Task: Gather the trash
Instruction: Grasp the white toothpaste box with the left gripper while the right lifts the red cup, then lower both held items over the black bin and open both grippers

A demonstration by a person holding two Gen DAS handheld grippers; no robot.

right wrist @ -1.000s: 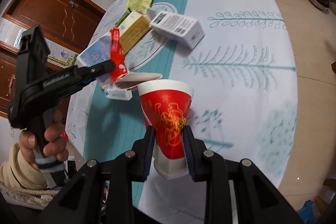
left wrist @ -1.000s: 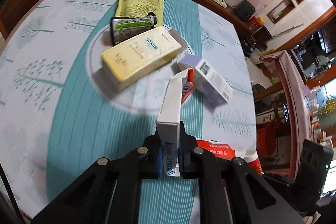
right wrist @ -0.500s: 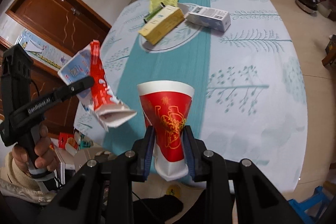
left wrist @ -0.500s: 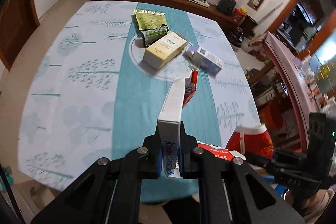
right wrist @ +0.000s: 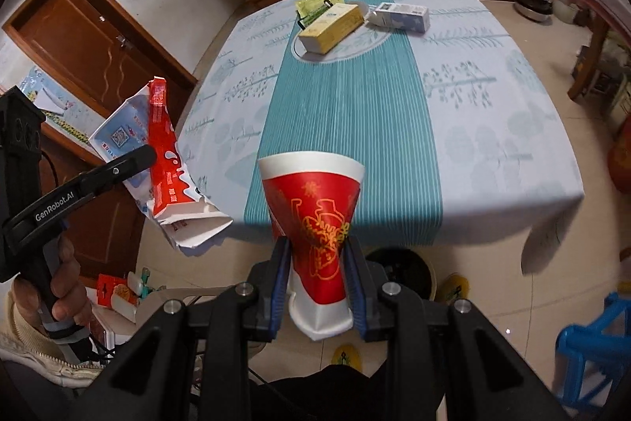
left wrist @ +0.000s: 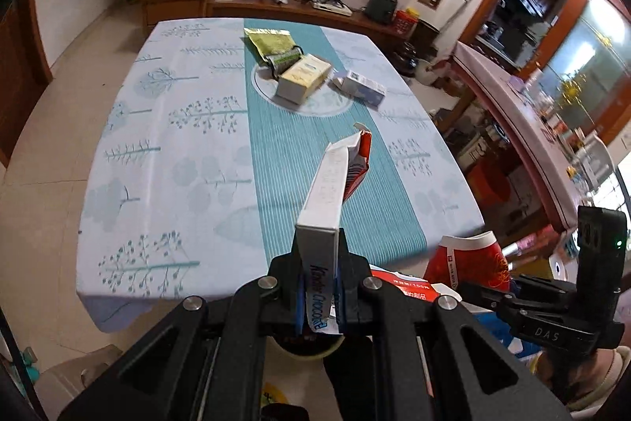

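Now left tool (left wrist: pixel 320 296) clamps flattened carton (left wrist: pixel 329 200); right tool (right wrist: pixel 318 283) grips red cup (right wrist: pixel 315 219); boxes (left wrist: pixel 303 80) on table (left wrist: pixel 165 160) ahead.

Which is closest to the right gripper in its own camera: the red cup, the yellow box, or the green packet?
1. Red paper cup, held in the right gripper.
2. Yellow box, far across the table.
3. Green packet, just behind the box.
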